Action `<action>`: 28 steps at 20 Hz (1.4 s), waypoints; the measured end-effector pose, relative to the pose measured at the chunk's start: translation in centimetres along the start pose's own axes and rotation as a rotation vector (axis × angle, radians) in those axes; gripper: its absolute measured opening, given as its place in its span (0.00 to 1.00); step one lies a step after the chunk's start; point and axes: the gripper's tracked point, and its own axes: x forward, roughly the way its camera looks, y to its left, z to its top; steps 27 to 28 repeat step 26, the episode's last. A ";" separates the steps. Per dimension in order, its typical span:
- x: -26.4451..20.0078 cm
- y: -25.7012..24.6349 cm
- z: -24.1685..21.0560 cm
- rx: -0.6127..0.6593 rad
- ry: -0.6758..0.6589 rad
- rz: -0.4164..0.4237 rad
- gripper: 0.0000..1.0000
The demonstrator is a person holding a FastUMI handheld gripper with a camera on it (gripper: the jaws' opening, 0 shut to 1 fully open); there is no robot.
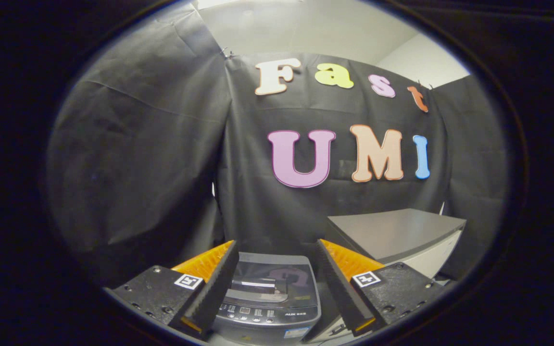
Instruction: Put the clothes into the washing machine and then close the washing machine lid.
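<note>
Hovering: gripper (275, 283) high above the washing machine (268, 300), fingers spread wide, nothing between them.
Location: washing machine framed between the fingers, below them, by the booth wall; a grey table (397, 230) stands just beside it, its corner nearest the right finger.
Appearance: small grey top-loader; dark glossy lid (277, 274) lying flat, apparently shut; button panel along the front edge.
Clothes: none to be seen.
Risk: judged, descending with the lid down would strike it; glossy lid may slip from the fingers.

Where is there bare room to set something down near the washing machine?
The grey tabletop beside the washing machine, beyond the gripper, looks bare. The machine's shut lid is flat and bare too. The gripper's open fingers flank the machine closely.
</note>
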 end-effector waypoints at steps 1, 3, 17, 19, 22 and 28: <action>-1.2 -0.1 1.0 -0.004 -0.019 -0.001 0.97; -3.1 -0.5 2.6 -0.014 -0.047 -0.002 0.97; -13.2 -7.9 2.4 0.001 -0.066 -0.089 0.97; -13.9 -8.8 1.5 0.009 -0.055 -0.104 0.97; -14.0 -8.5 0.9 0.016 -0.046 -0.083 0.97; -14.0 -7.5 0.5 0.025 -0.043 -0.052 0.97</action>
